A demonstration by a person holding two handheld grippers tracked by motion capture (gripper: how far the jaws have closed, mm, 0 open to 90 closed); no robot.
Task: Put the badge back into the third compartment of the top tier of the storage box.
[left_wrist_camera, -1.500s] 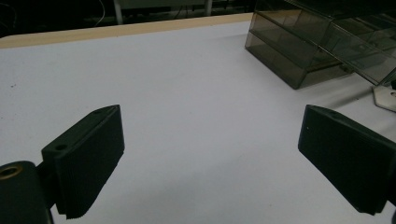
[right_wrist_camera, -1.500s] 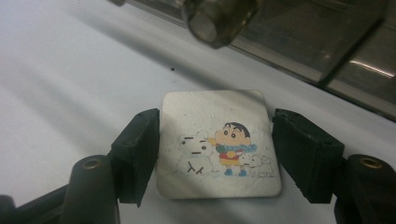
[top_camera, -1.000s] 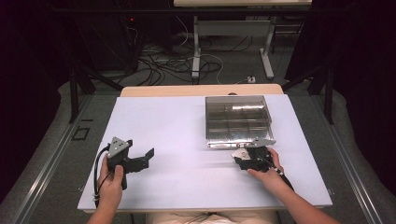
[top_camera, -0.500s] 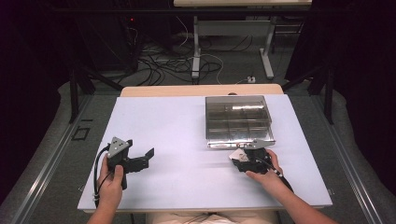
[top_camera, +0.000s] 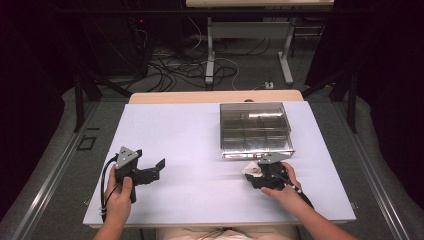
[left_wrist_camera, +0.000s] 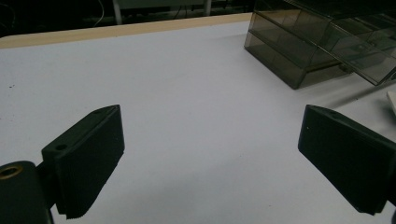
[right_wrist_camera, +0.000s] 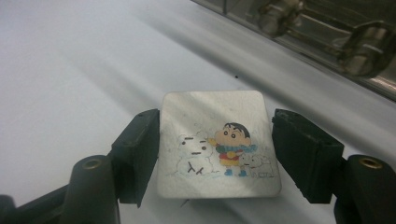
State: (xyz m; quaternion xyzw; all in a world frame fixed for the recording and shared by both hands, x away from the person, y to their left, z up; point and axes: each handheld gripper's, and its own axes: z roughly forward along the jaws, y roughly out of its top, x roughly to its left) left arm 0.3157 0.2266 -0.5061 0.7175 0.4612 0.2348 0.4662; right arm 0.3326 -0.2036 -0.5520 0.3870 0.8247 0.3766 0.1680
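white and glossy, the little cartoon card (right_wrist_camera: 218, 142) sits pinched edge to edge in the right gripper (right_wrist_camera: 217, 156), both black pads tight against its sides, just off the white table (top_camera: 200, 145) in front of the smoked plastic organiser (top_camera: 255, 131). in the high view the right gripper (top_camera: 264, 176) hovers near that box's front lip. the left gripper (left_wrist_camera: 210, 158) rests well apart, jaws spread wide with nothing between them but bare tabletop. now the risks (and they're real): a thin card held only by its edges could bow or pop out if the squeeze grows, or swivel between the pads on a quick lift. the box's front edge is close too, so a low approach could catch the card's leading corner and knock it loose, or nudge the organiser.
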